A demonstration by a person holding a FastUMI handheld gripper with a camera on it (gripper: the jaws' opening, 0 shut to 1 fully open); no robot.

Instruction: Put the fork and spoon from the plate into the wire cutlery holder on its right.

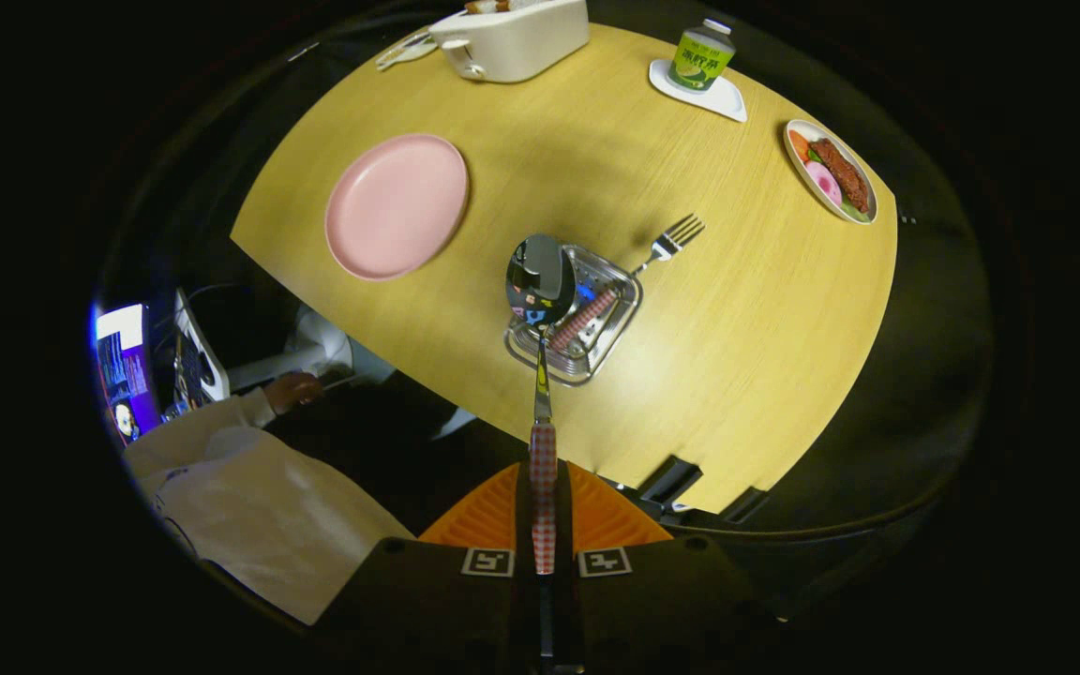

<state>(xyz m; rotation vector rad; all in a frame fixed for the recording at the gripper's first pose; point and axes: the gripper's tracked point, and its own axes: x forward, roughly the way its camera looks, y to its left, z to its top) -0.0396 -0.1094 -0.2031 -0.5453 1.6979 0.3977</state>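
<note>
No legible text, green bottle (pixel 701 56) label too blurred

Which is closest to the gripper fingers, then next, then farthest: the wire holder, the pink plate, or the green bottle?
The gripper is shut on the spoon.
1. Wire holder, just ahead, under the spoon's bowl.
2. Pink plate, beyond, to the left.
3. Green bottle, far side of the table, to the right.

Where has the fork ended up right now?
In the gripper view, the fork leans in the wire cutlery holder, tines poking out over the table, just beyond the spoon that the gripper holds.
</note>
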